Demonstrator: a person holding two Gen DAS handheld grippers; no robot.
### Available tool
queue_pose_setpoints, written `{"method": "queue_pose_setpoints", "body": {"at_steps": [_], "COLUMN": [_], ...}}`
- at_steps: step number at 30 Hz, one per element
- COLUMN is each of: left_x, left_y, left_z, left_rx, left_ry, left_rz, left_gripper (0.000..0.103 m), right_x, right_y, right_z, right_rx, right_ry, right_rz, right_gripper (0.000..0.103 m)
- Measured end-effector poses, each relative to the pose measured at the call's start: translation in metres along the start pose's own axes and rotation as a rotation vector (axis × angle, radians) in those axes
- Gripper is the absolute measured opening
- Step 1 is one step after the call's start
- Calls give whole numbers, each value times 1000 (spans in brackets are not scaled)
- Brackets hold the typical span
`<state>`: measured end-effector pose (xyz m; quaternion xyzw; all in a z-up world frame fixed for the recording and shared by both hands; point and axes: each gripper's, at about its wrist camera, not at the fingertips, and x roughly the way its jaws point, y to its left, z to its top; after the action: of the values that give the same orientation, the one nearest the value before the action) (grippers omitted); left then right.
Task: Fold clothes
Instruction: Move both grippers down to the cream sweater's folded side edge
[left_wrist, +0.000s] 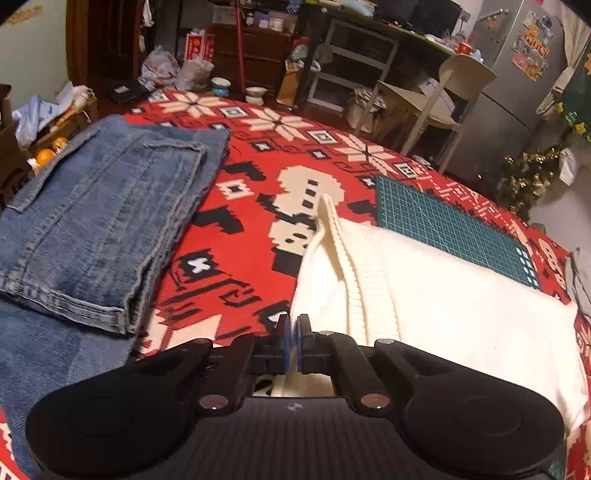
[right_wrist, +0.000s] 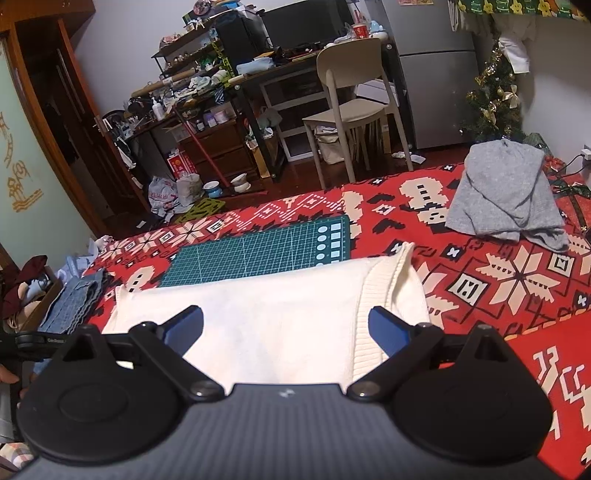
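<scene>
A cream-white knitted garment with ribbed trim (left_wrist: 424, 295) lies spread flat on a surface covered by a red, black and cream patterned blanket (left_wrist: 240, 236); whether that surface is a bed or a table cannot be told. The garment's far edge overlaps the near edge of a dark green gridded cutting mat (left_wrist: 443, 218), which lies on the blanket just beyond it.

The left tool (left_wrist: 294, 332) is clenched on the near edge of the white garment: its blue-padded fingers (left_wrist: 285, 343) stand almost together with a thin strip of white fabric pinched between them, beside the ribbed band that runs away from the tool.

The right tool (right_wrist: 285, 325) is released, its two blue pads spread wide apart above the garment's near part, one over plain knit, the other over the ribbed strip. Whether they touch the cloth cannot be told.

A folded pair of blue denim jeans (left_wrist: 107, 218) lies toward the blanket's left edge, apart from the white garment. A crumpled grey knitted sweater (right_wrist: 506, 195) sits near the blanket's far right corner.
</scene>
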<state>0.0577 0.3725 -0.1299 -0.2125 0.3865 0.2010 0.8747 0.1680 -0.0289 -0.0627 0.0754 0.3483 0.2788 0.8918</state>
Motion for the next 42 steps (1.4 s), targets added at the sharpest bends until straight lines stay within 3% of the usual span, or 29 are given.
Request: {"method": "queue_pose_setpoints", "body": {"at_steps": [10, 16, 22, 31, 37, 42], "left_x": [-58, -73, -75, -49, -20, -5], "left_y": [-50, -88, -129, -175, -179, -175], "left_z": [-1, -9, -16, -45, -49, -57], "left_rx": [146, 217, 293, 386, 313, 317], "left_ry": [-209, -250, -235, -140, -55, -12], "left_rz": [-44, -106, -190, -268, -304, -298], "left_gripper": [2, 2, 2, 2, 2, 2], "right_x": [-5, -5, -5, 5, 12, 11], "right_y": [-3, -3, -6, -4, 4, 10], "right_z": [3, 4, 5, 3, 0, -2], "right_rx": [29, 44, 69, 84, 65, 71], "right_ry": [-14, -18, -19, 4, 29, 36], "right_rz": [-6, 9, 16, 25, 23, 16], "right_gripper": [97, 97, 97, 97, 97, 97]}}
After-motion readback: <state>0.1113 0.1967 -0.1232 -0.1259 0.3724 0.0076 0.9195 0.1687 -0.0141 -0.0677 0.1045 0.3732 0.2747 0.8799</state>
